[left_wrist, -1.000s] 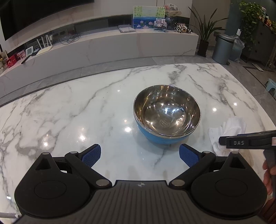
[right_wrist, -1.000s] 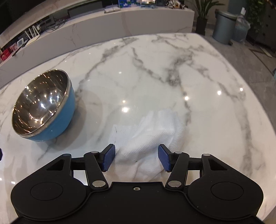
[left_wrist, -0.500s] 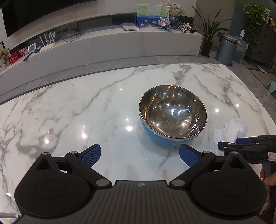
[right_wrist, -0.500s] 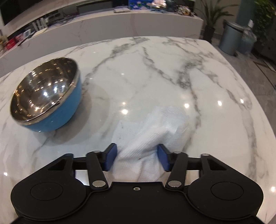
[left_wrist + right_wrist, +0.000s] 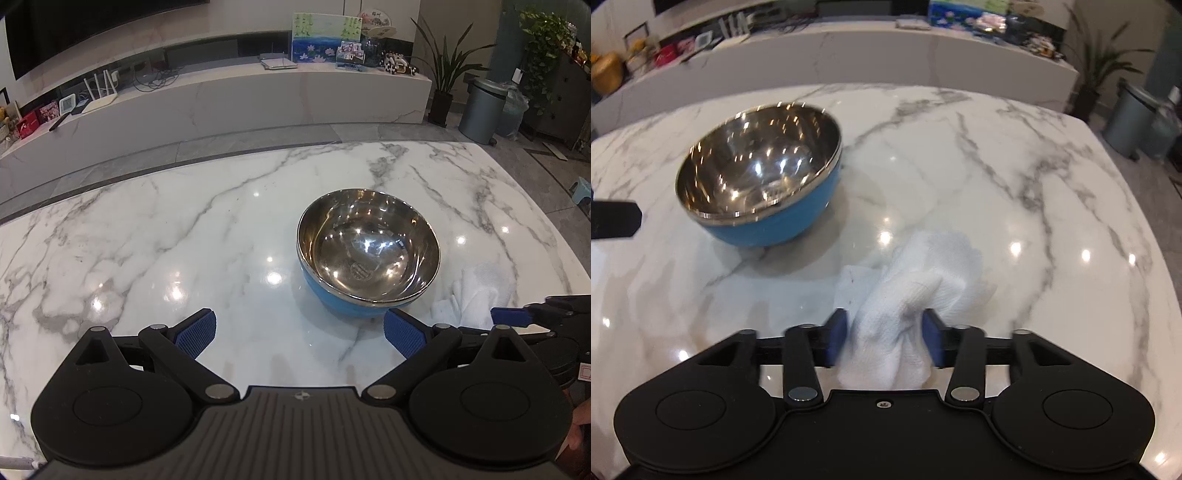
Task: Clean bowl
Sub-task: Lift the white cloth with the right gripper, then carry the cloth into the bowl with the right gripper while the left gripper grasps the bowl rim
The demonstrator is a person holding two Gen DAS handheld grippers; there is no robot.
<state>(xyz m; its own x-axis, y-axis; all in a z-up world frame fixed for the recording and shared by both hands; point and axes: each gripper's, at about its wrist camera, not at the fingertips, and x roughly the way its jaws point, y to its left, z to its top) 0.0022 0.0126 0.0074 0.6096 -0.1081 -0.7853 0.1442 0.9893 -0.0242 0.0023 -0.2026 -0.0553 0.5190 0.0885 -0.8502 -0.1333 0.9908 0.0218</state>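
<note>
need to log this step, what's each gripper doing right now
left gripper: open, holding nothing, blue-sided steel bowl ahead of it.
right gripper: jaws opening, bunched white cloth between its pads.

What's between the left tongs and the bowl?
Nothing: only bare marble table separates the left tongs from the bowl, clearest in the left wrist view. The cloth lies beside the bowl.

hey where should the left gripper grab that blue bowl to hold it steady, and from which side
Probably the rim of the bowl, on the near edge facing the open left gripper. The round blue wall gives no flat faces, while the thin steel lip fits between two pads: one inside, one outside, coming down from above. That leaves the far side free for the cloth.
</note>
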